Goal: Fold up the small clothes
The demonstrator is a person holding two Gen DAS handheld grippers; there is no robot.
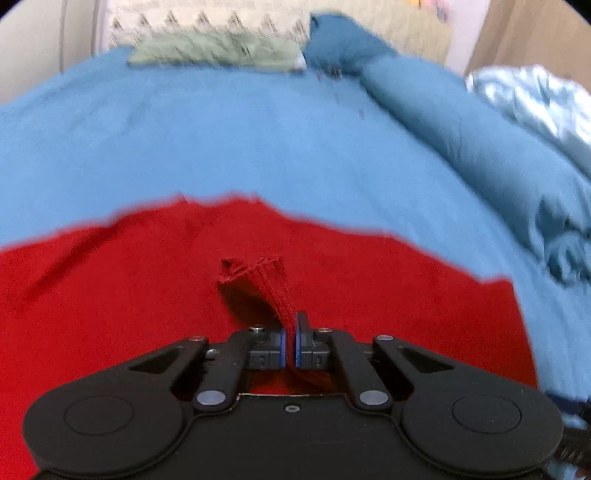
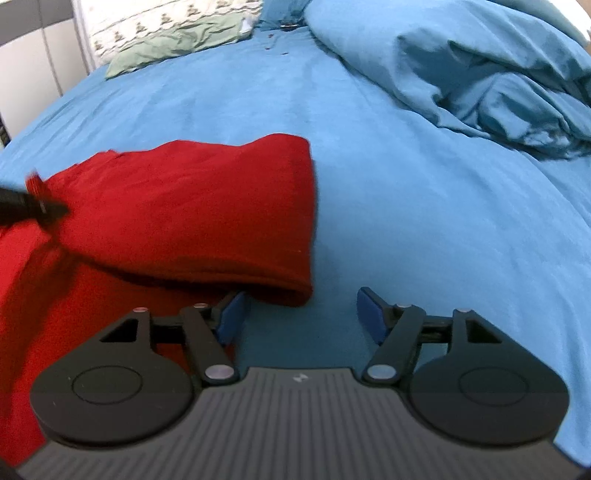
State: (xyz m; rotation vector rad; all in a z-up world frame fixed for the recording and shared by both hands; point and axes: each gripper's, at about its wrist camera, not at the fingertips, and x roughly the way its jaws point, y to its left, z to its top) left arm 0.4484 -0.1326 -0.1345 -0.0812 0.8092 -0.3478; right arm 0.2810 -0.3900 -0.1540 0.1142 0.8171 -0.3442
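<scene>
A red garment (image 1: 147, 280) lies on the blue bed sheet (image 1: 221, 140). My left gripper (image 1: 290, 341) is shut on a stitched hem corner of the red garment (image 1: 258, 280), which sticks up from between the pads. In the right wrist view the red garment (image 2: 192, 214) shows partly folded, with a rolled fold edge at its right side. My right gripper (image 2: 301, 317) is open and empty, low over the sheet at the garment's near right corner, its left pad (image 2: 232, 314) next to the cloth. The left gripper's tip (image 2: 37, 206) shows at the left edge.
A bunched blue duvet (image 2: 480, 74) lies at the right and back. A green cloth (image 2: 173, 44) and a patterned pillow (image 2: 155, 18) lie at the head of the bed. A shiny pale-blue cover (image 1: 535, 99) lies at the far right.
</scene>
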